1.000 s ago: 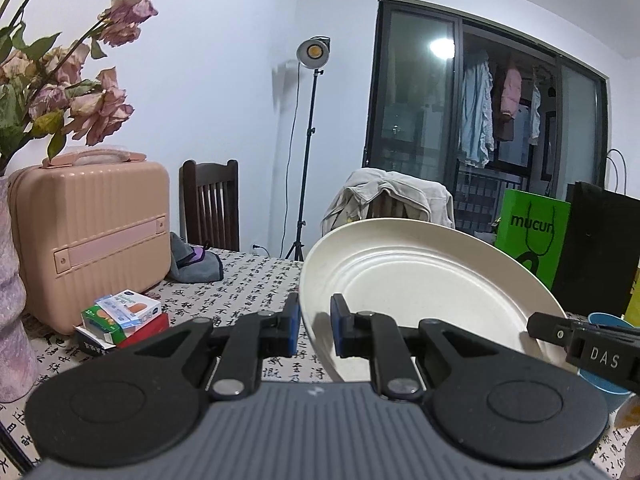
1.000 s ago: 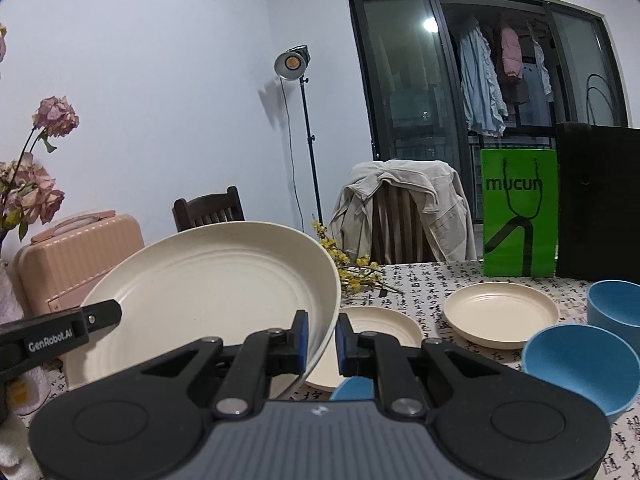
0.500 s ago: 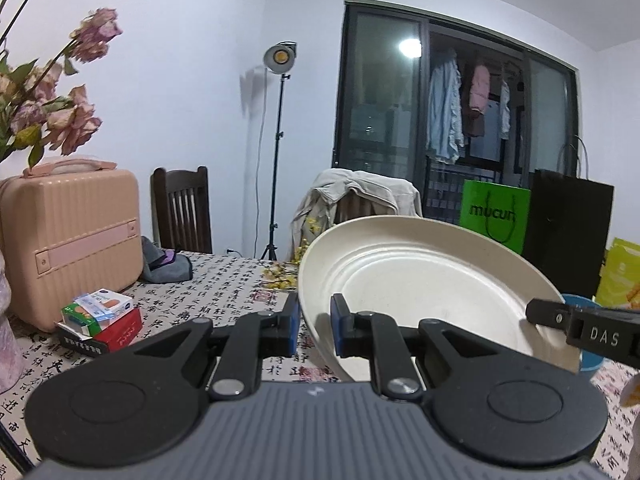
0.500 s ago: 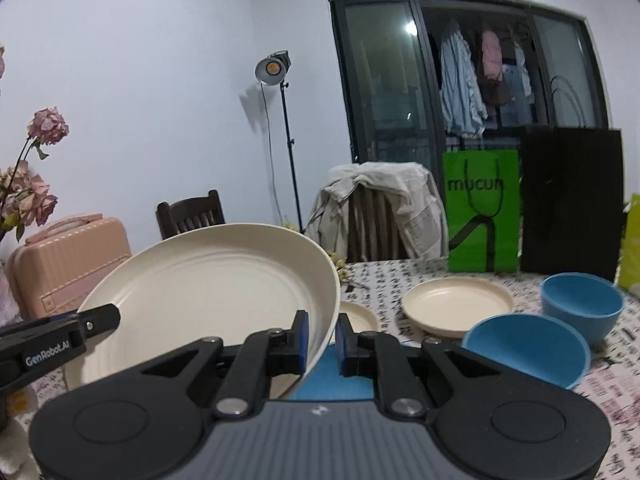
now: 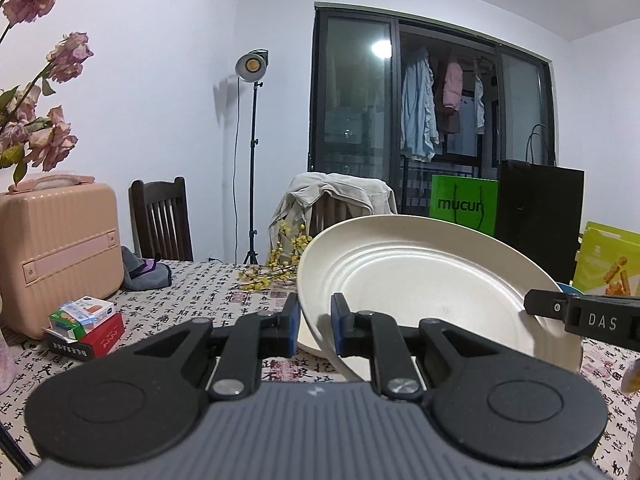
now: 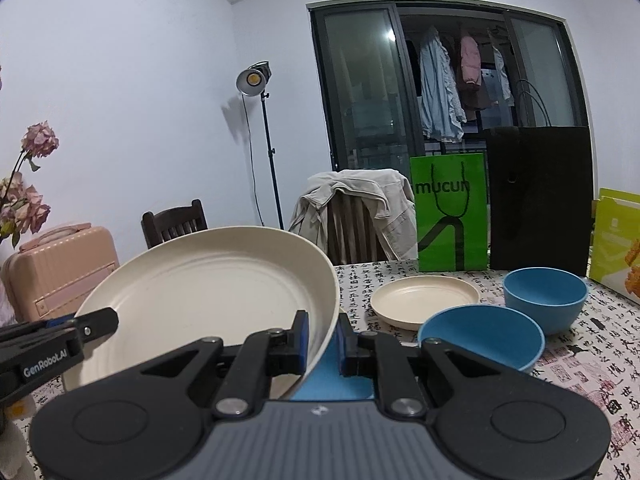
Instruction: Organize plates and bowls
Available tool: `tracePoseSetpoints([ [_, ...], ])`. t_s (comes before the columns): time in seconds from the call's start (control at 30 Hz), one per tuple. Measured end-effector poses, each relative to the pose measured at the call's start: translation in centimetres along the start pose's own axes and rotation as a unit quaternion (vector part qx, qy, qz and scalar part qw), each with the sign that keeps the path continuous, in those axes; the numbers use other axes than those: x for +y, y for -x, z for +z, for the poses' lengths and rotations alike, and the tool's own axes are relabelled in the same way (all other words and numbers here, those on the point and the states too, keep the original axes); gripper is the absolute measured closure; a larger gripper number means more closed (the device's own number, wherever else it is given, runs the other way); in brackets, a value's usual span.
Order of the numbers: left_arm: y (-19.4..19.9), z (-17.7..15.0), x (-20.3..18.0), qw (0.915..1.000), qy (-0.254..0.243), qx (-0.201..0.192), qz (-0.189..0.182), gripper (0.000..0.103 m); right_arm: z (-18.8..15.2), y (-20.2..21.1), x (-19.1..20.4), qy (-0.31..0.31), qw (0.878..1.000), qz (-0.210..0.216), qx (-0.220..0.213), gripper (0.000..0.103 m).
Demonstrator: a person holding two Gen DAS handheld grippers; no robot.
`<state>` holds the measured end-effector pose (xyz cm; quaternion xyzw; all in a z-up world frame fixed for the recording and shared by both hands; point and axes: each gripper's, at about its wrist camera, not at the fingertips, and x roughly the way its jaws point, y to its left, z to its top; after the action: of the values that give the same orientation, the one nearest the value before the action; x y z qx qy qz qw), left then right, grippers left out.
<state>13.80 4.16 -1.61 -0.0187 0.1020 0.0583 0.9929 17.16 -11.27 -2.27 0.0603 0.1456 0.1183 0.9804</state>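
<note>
cream plate [image 6: 208, 288]: big one, tilted, held up off the table [image 6: 568, 364] between both tools
left gripper [image 5: 314, 322]: pads clamped on the plate's left rim
right gripper [image 6: 322, 334]: pads clamped on the right rim
second plate [image 5: 306, 340]: cream edge showing under the held one, resting on the table
small plate [image 6: 424, 298]: cream, flat on the table, right of the held plate
blue bowls: near one [image 6: 480, 334] just beside the right gripper, far one [image 6: 544, 294] behind it
backdrop: green bag [image 6: 450, 212], black bag [image 6: 538, 200] at the table's far edge

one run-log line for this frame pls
left claw: shut on large plate | right claw: shut on large plate | plate: tilted, off table
</note>
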Motion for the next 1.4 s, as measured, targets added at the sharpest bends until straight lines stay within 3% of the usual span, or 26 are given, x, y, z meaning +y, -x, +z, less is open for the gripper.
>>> tracePoseSetpoints([
  [1.4,3.9,-2.3,-6.5,0.9979,-0.026,-0.001,-0.059,0.087,-2.2,7.9,-6.5,-0.019,0.998,-0.052,-0.010,0.089],
])
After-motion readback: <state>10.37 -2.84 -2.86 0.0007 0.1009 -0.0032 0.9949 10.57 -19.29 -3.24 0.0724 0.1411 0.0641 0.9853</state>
